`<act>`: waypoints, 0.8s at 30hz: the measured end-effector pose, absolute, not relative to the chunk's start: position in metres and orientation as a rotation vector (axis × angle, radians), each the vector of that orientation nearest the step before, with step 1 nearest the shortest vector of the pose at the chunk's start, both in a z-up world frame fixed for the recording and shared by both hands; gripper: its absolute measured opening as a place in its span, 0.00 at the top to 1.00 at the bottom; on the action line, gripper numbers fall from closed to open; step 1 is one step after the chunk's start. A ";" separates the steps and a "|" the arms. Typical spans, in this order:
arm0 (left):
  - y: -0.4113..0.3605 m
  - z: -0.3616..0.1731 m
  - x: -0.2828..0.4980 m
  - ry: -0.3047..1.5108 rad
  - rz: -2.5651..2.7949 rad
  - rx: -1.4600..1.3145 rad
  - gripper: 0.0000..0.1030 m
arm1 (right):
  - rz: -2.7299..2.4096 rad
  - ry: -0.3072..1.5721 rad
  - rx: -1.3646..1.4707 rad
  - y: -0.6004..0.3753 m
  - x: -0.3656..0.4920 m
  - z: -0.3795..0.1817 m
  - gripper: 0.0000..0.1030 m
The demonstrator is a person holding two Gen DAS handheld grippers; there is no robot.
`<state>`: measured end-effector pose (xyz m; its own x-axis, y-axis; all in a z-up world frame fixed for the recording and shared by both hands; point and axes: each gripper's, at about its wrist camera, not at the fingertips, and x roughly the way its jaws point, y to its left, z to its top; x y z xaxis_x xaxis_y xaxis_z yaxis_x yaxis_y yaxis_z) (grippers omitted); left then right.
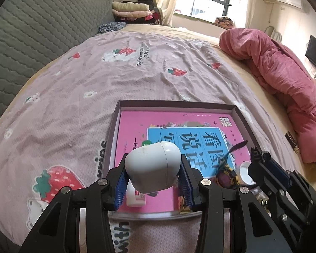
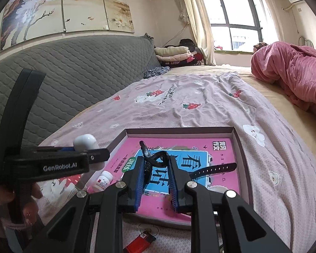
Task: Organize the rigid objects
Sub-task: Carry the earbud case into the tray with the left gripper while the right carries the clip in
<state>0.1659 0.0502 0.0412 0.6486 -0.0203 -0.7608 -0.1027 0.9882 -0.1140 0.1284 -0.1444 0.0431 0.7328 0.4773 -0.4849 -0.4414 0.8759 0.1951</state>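
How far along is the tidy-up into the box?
Done: the pink book lies flat in the shallow box. In hand: left gripper grips the white case, right gripper the watch. Left: the red lighter outside the box; small white bottle unclear.

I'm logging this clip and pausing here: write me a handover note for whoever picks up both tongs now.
Left tongs: shut on the white earbud case, above the tray's near edge.
Right tongs: shut on the black wristwatch, over the tray.
In the shallow tray: pink book, small white pill bottle.
Red lighter lies on the bedsheet outside the tray.
Left: set down case and watch; the lighter looks like the next pick.
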 end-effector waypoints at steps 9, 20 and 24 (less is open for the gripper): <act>0.046 0.033 0.178 0.881 0.041 -0.141 0.56 | 0.513 0.559 0.066 -0.139 0.132 0.041 0.78; 0.044 0.019 0.185 0.905 0.043 -0.134 0.56 | 0.520 0.561 0.052 -0.135 0.136 0.037 0.78; 0.044 0.014 0.188 0.916 0.047 -0.135 0.56 | 0.524 0.569 0.054 -0.133 0.140 0.034 0.78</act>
<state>0.1885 0.0441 0.0140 0.6085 -0.0167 -0.7934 -0.0982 0.9905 -0.0961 0.1401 -0.1329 0.0335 0.7152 0.4876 -0.5007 -0.4586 0.8680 0.1903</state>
